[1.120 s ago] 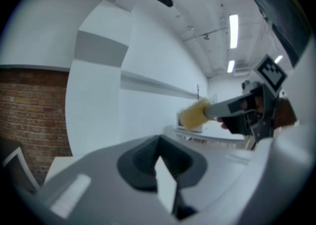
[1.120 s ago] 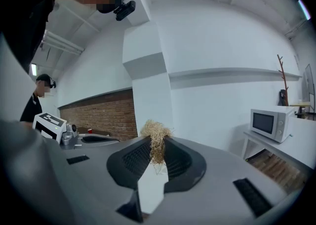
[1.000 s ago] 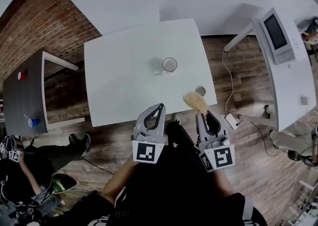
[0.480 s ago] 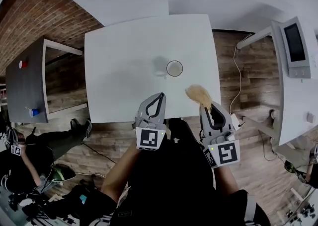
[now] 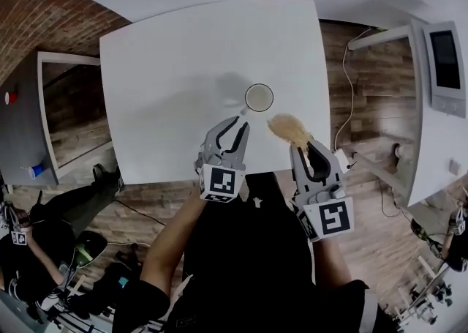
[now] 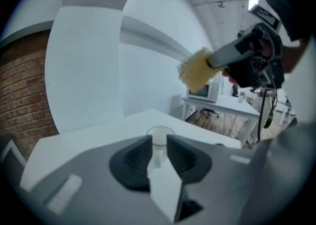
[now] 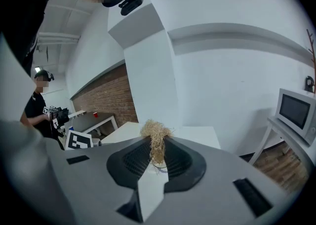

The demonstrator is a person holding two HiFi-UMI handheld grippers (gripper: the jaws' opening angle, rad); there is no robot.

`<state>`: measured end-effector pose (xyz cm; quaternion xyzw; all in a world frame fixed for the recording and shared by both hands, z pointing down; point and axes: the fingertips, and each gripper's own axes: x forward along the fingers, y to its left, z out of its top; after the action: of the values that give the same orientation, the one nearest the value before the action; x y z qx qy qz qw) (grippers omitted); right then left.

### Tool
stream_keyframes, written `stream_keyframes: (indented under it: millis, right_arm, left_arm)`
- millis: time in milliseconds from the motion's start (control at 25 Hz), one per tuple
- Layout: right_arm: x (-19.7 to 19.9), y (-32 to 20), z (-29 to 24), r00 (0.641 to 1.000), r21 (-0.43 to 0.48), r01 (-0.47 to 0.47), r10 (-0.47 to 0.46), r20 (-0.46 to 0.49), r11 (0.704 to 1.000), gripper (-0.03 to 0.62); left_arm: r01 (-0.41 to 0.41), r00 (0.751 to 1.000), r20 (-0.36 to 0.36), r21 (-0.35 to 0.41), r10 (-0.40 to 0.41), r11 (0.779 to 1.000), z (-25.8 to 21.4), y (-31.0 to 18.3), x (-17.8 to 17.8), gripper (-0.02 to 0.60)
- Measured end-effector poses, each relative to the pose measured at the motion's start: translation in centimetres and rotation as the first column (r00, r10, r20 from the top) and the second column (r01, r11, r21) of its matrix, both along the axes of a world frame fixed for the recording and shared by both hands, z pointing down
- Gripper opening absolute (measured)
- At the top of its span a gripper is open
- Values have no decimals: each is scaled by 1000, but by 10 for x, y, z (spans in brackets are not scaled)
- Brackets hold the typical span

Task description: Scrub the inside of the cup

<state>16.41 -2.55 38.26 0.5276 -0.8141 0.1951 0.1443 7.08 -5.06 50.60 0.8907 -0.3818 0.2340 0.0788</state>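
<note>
broad white table (image 5: 168,68), bare apart from one clear cup (image 5: 259,97), leaving both tools room to work. off to the right, a narrower side table (image 5: 439,148) bearing what looks like a microwave (image 5: 447,68), well apart from the job and likely no part of it.

left gripper (image 5: 235,125), reaching over the near table edge and aimed straight at the cup. released: jaws just now spreading, nothing between the pads, the cup showing beyond the gap and short of contact. probably lining up to steady the cup by its side.

right gripper (image 5: 303,150), clenched on the tail of a straw-coloured fibre scrubber (image 5: 287,129), tuft poking out past the tips. held just right of the cup and above the table, seemingly so as to dip into the mouth once the cup is braced.

cup itself upright, mouth up, right of the table's middle and toward the near edge, close ahead of both tools, touched by neither.

smallest of all: a black-and-white square marker (image 5: 221,182) on the left gripper's cube and a second marker (image 5: 333,219) on the right's. patterns only, no words. no brand or label legible on cup, scrubber or microwave.
</note>
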Motion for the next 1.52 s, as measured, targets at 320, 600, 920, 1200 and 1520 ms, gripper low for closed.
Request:
stream_keyframes:
  millis: [320,600,920,1200,1520]
  right_arm:
    - [-7,-31,37,997,-57,48,-51,-61,997,54]
    - [-21,-48,70,948,-167,170,-207,-243,971,54]
    - [-37,-60,116,833,-365,300,-428,-351,882,54]
    - [-56,-47,163,694,-555,389,-631,-348,735,54]
    - [-66,-55,209,606,-716,387,-745,-277,581,52]
  left_arm:
    - [-16,999,33,-92,19,996,65,-8,13,137]
    - [-43,997,59,-63,46,997,78,-22,19,71]
    - [-111,993,32,-101,114,989,77,-6,15,60]
    - [-118,992,40,-102,123,988,78,2,18,60]
    - [-121,991,42,-87,125,989,79,-1,19,61]
